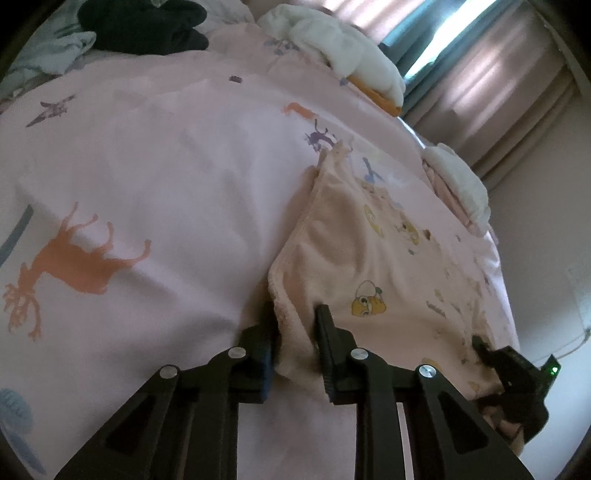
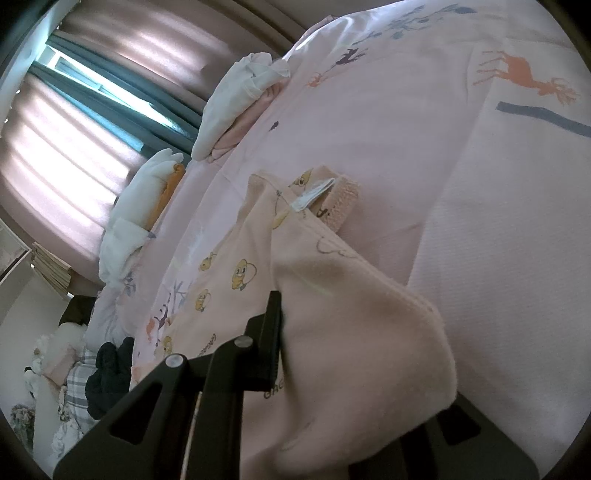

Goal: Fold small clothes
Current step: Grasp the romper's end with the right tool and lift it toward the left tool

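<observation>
A bedroom, daylight coming through pink curtains, with a bed under a pale pink cover printed with deer and other animals. Small piles of white and orange laundry sit along the far edge, and a dark garment lies near the pillows.

The task's thing, a small peach garment with yellow cartoon prints, lies on the cover near the bed's near edge, partly lifted at both near corners. The left hand-held gripper has a bunched fold of the garment's fleecy hem between its fingers, narrowly parted around the fabric and pinching it. The right hand-held gripper is nearly pressed together; in its own view one finger shows and the cloth drapes over and hides the other, so the pinch on the opposite corner is a judgement, backed by the left view, where its tip sits at the garment's edge.

Risks from here: the left grip holds a thick, rolled bunch rather than a flat edge, so the hem may slide out when lifted. Uneven pull between the two hands could skew the fold line. The cover beneath is soft and loose, and a low pinch might drag it along with the garment.
</observation>
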Motion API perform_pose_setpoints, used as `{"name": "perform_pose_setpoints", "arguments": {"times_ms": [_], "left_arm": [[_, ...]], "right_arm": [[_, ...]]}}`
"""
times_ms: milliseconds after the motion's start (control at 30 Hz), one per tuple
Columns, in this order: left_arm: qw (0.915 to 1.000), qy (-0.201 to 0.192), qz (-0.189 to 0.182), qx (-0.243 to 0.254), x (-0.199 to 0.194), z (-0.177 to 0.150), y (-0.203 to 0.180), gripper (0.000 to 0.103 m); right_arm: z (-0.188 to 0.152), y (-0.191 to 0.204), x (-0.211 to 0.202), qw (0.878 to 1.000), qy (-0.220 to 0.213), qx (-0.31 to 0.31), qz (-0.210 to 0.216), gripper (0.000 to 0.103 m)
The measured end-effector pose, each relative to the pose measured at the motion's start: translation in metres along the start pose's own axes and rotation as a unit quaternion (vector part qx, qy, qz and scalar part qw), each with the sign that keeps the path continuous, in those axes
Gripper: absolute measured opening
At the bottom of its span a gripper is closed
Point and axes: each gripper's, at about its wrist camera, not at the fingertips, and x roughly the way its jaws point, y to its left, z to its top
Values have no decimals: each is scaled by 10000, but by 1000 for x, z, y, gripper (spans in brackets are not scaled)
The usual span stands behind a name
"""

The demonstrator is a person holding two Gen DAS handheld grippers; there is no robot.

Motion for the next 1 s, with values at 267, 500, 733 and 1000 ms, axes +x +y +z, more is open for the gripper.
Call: {"name": "perform_pose_setpoints", "arguments": {"times_ms": [267,500,733,1000], "left_arm": [[9980,245,-433,-392,0,5,15,20],[9979,279,-477,-331,0,5,13,20],[9957,383,-649,-541,2,7,21,20],[9940,423,-779,-634,3,8,25,20]], "right_arm": [[0,1,0,10000,4,-21,-16,10],[-5,43,2,9934,81,-1052,-462,12],[-25,119,-8,9637,-128,-2657,-247,12],[-111,183,12,8974,1252,-4120,960,12]]}}
